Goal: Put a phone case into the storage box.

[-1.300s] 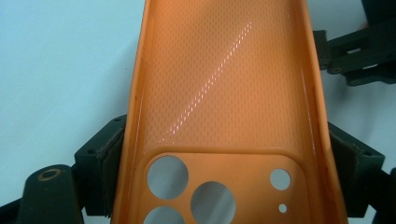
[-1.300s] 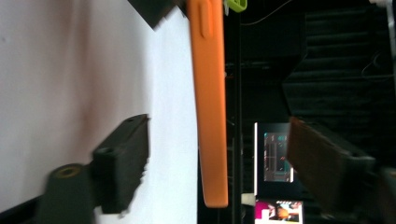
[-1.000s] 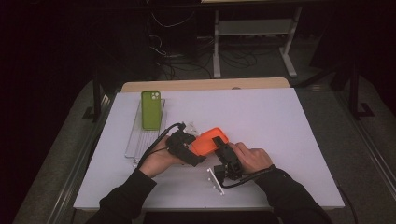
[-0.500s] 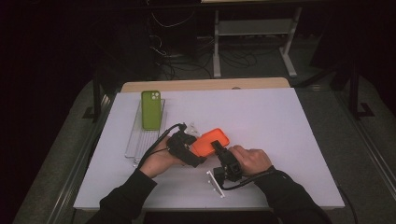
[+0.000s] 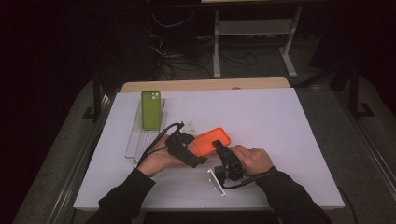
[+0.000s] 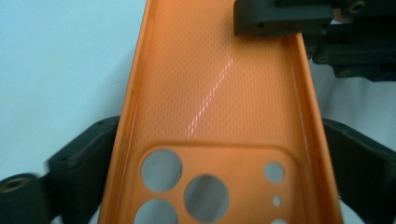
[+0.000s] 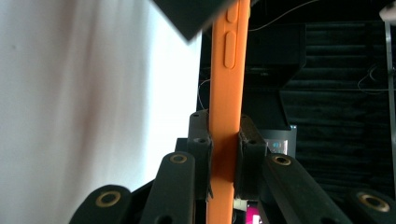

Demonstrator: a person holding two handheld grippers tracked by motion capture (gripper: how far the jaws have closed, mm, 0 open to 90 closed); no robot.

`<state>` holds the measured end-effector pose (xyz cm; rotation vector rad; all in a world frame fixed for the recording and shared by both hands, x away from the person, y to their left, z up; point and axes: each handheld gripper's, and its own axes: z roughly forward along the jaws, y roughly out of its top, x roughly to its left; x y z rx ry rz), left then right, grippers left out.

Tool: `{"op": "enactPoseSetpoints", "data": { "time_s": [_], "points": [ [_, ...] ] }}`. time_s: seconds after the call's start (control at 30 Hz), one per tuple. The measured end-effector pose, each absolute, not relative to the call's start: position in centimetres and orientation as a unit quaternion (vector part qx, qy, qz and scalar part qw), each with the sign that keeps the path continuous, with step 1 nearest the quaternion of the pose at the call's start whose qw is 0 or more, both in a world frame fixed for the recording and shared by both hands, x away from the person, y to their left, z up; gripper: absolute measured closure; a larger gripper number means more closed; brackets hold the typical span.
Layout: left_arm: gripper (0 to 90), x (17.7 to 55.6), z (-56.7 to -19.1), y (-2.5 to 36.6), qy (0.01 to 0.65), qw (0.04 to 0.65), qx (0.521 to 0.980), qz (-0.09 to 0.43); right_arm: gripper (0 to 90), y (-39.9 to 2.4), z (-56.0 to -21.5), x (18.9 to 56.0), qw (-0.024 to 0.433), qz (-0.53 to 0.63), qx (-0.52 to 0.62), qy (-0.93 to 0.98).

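While the right gripper (image 5: 218,145) clamps its fingers on the orange phone case (image 5: 210,140) at table centre, the left gripper (image 5: 195,150), at nine o'clock, has just spread its fingers, suggesting a handover, calling for withdrawal.

A white table (image 5: 280,126) stands in a dark room, a strip of wood (image 5: 205,85) showing along its far edge. Grey floor (image 5: 369,154) lies at both sides. Behind, a pale metal shelf frame (image 5: 254,28) rises among loose cables (image 5: 187,65) in shadow
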<state>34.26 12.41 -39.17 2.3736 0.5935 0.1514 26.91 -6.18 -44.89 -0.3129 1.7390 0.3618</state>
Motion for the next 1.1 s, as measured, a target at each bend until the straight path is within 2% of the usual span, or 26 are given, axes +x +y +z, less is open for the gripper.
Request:
{"op": "enactPoseSetpoints", "data": {
  "time_s": [0.33, 0.5, 0.8, 0.97, 1.1],
  "points": [
    [0.0, 34.7, -38.4, 13.9, 0.222, 0.368, 0.901, 0.057, 77.9, -7.3, -44.2, 27.7, 0.620, 0.163, -0.102, 0.761],
    [0.0, 34.7, -38.1, 14.4, 0.233, 0.385, 0.891, 0.061, 77.9, -8.1, -43.8, 28.2, 0.601, 0.173, -0.076, 0.777],
    [0.0, 34.9, -38.2, 14.6, 0.220, 0.362, 0.903, 0.077, 77.9, -9.1, -42.9, 29.0, 0.572, 0.204, -0.020, 0.794],
    [0.0, 34.7, -38.3, 14.3, 0.246, 0.373, 0.891, 0.076, 77.9, -9.7, -42.4, 29.5, 0.534, 0.241, 0.034, 0.810],
    [0.0, 34.8, -38.1, 14.4, 0.232, 0.371, 0.895, 0.085, 77.9, -10.0, -41.9, 29.7, 0.485, 0.293, 0.104, 0.817]
  ]
}}
